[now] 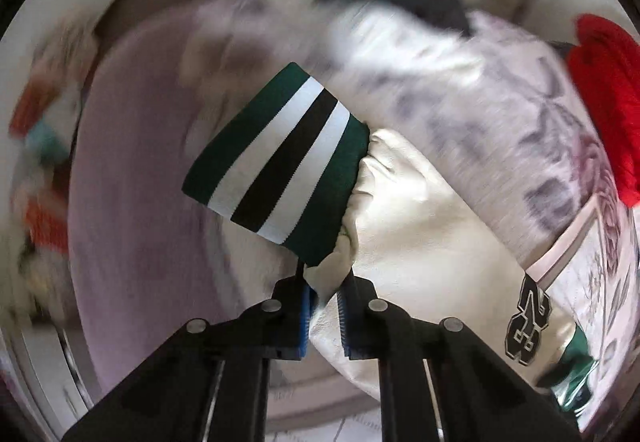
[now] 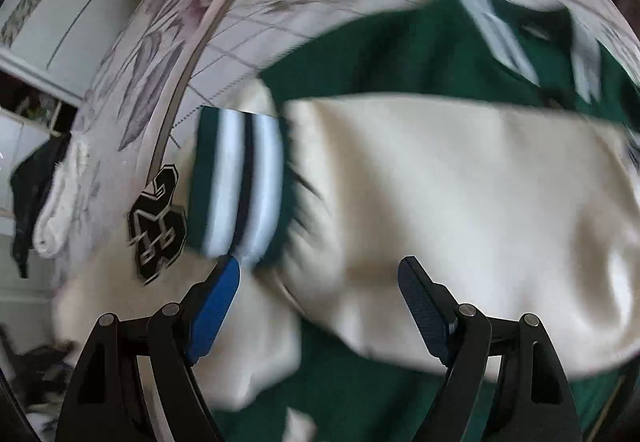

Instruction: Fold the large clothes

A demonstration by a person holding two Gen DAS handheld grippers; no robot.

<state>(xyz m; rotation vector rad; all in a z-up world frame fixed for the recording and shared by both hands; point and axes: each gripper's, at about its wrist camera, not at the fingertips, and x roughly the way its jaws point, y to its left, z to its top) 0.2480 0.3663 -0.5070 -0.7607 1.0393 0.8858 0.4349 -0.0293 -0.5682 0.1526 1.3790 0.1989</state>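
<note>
Right wrist view: a patterned bed sheet (image 2: 248, 21) carries a green varsity jacket (image 2: 400, 53), spread flat, with one cream sleeve (image 2: 460, 201) already laid across the body. Its striped cuff (image 2: 240, 185) sits just beyond the right claw (image 2: 320, 274), which hangs wide open over the sleeve, holding nothing. A number patch (image 2: 158, 222) shows beside the cuff. Left wrist view: the left claw (image 1: 325, 296) is nearly closed, pinching the other cream sleeve (image 1: 420, 234) just behind its striped cuff (image 1: 280, 161), lifted off the bed; heavy motion blur. Step looks like the sleeve fold-in. Next move probably needs this sleeve carried across the body and released flat, then a hem grasp.
</note>
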